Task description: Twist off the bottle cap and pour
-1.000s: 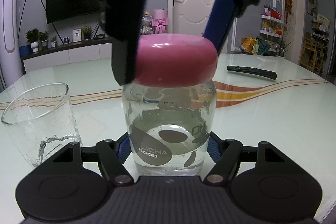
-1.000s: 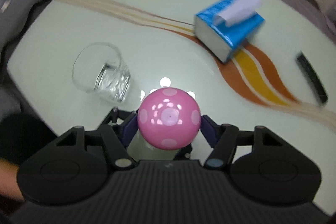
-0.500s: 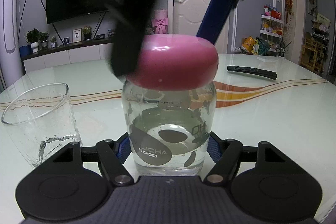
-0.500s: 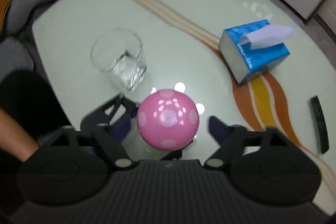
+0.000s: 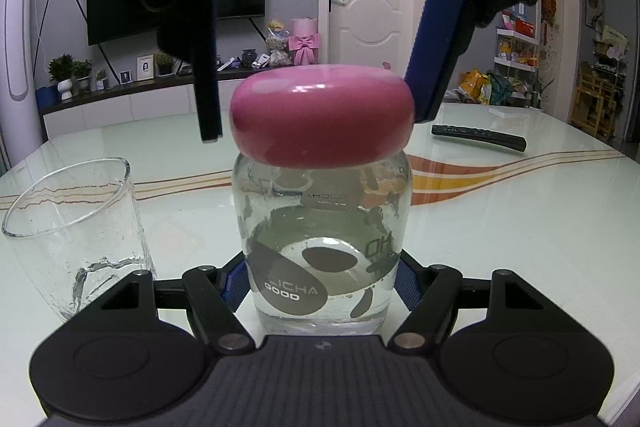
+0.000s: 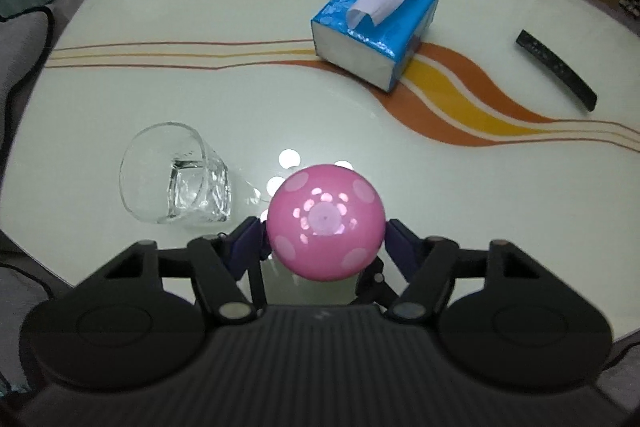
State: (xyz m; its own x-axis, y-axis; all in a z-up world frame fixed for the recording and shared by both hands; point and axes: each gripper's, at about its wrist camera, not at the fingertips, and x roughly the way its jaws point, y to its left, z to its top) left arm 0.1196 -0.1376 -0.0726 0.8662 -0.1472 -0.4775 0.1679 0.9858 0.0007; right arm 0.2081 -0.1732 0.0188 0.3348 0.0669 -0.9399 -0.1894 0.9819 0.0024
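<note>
A clear glass bottle with water and grey spots stands on the table, wearing a round pink cap. My left gripper is shut on the bottle's lower body. My right gripper hangs over the cap from above. Its blue pads flank the cap's sides; in the left wrist view a small gap shows on the left side, so it stands open around the cap. An empty drinking glass stands just left of the bottle, also in the right wrist view.
A blue tissue box sits further back on the pale table with its orange stripes. A black remote lies at the right, also in the left wrist view. The table's edge curves near on the left.
The right gripper let go of the cap, swung round above it and now stands with its fingers on either side again. The left gripper and bottle stayed still.
</note>
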